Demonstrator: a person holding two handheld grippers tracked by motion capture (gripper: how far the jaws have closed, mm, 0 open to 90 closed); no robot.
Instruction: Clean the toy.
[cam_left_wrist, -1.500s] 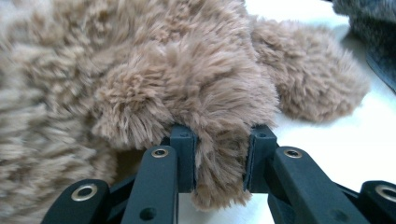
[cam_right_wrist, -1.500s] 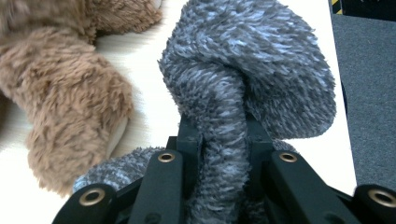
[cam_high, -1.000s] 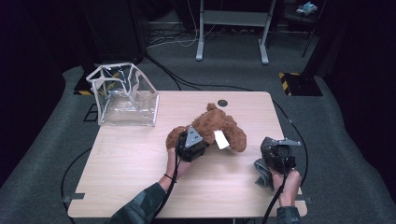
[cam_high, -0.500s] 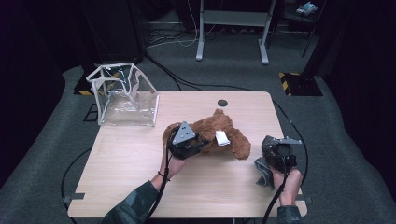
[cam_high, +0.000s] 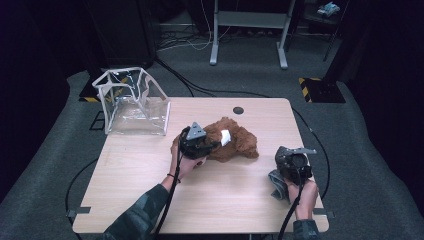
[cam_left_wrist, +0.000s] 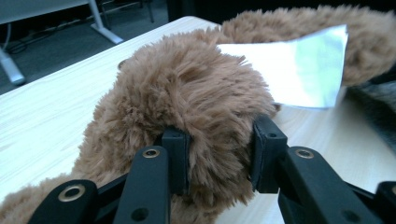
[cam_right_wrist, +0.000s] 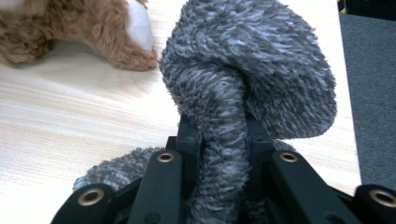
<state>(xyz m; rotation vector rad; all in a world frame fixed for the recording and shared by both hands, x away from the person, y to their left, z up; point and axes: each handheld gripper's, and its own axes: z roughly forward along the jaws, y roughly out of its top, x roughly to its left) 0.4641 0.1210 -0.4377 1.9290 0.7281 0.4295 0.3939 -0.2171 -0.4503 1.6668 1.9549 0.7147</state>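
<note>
Brown plush toy (cam_high: 232, 142) at counter (cam_high: 150, 175) centre; left gripper (cam_left_wrist: 219, 154), jaws just widened, flanks its furry limb, pads touching. Right gripper (cam_right_wrist: 224, 140), at four o'clock, jaws clenched on grey plush (cam_right_wrist: 252, 74). Clear bag (cam_high: 132, 102) at ten o'clock.

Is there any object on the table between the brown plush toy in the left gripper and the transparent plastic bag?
Nothing visible. The left gripper has the fluffy brown plush toy between its jaws, which have just been opening. Only bare light wooden table lies between it and the transparent plastic bag.
</note>
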